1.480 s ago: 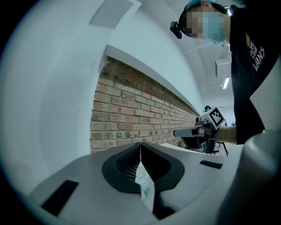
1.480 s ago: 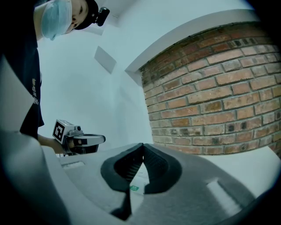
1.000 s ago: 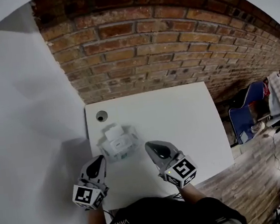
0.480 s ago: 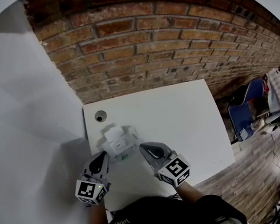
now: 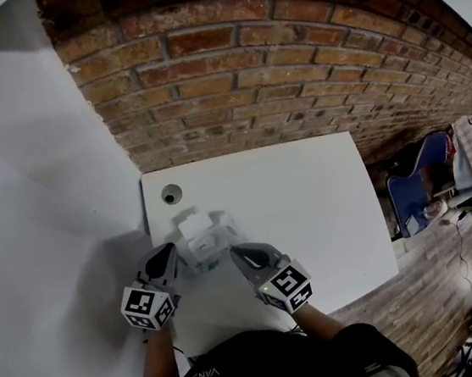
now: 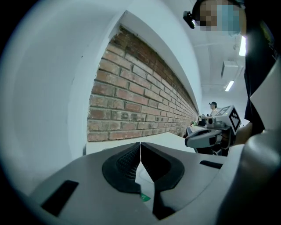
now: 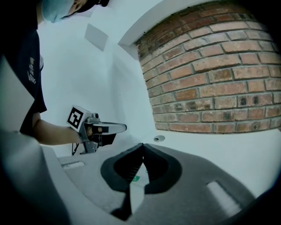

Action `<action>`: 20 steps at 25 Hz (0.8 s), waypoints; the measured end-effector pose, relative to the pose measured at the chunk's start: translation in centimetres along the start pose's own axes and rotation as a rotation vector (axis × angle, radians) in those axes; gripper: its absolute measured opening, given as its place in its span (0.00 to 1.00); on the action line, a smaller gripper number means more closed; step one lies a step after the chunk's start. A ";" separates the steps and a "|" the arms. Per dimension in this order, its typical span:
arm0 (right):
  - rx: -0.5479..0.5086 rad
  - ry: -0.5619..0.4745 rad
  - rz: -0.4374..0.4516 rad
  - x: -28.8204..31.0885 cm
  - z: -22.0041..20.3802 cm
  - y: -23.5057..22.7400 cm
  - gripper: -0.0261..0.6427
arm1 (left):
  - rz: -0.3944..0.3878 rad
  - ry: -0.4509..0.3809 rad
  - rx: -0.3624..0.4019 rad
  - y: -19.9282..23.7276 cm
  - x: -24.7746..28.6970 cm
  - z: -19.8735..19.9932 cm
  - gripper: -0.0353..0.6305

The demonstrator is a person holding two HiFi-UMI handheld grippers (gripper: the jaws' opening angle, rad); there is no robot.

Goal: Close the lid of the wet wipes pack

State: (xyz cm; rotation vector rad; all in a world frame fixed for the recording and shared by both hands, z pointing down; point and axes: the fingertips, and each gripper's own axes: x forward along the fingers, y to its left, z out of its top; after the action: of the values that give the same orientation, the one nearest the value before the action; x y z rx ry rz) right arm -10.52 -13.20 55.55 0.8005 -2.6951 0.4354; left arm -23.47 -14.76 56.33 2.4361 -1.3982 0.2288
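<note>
The white wet wipes pack (image 5: 203,249) lies near the left edge of the white table (image 5: 307,209). Its small flip lid (image 5: 194,225) stands open at the far side. My left gripper (image 5: 169,249) is just left of the pack, its jaws shut with nothing between them. My right gripper (image 5: 235,252) is just right of the pack, also shut and empty. In the left gripper view the closed tips (image 6: 140,143) point over the pack (image 6: 145,193), whose green print shows below them. A strip of the pack (image 7: 135,179) shows under the right gripper's (image 7: 142,145) tips.
A round cable hole (image 5: 169,195) sits in the table's far left corner. A brick wall (image 5: 248,79) runs behind the table and a white wall (image 5: 42,207) stands at its left. A blue chair (image 5: 415,187) stands right of the table.
Both grippers have come down and forward toward the pack, closing in on its two sides. The pack and its lid have not moved.
</note>
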 end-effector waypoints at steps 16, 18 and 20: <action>0.019 0.051 0.007 1.4 -2.0 -0.1 0.03 | -0.079 0.248 -0.250 3.4 5.2 -5.1 0.06; 0.018 0.053 0.007 1.5 -2.1 -0.2 0.04 | -0.086 0.265 -0.277 3.5 5.6 -5.2 0.08; 0.018 0.055 0.004 1.5 -2.2 -0.3 0.04 | -0.095 0.277 -0.290 3.5 6.0 -5.3 0.14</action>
State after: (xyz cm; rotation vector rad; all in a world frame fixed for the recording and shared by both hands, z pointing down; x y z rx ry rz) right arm -11.10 -13.36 58.12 0.7772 -2.6463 0.4756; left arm -23.37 -19.36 63.73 2.1329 -1.1086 0.3052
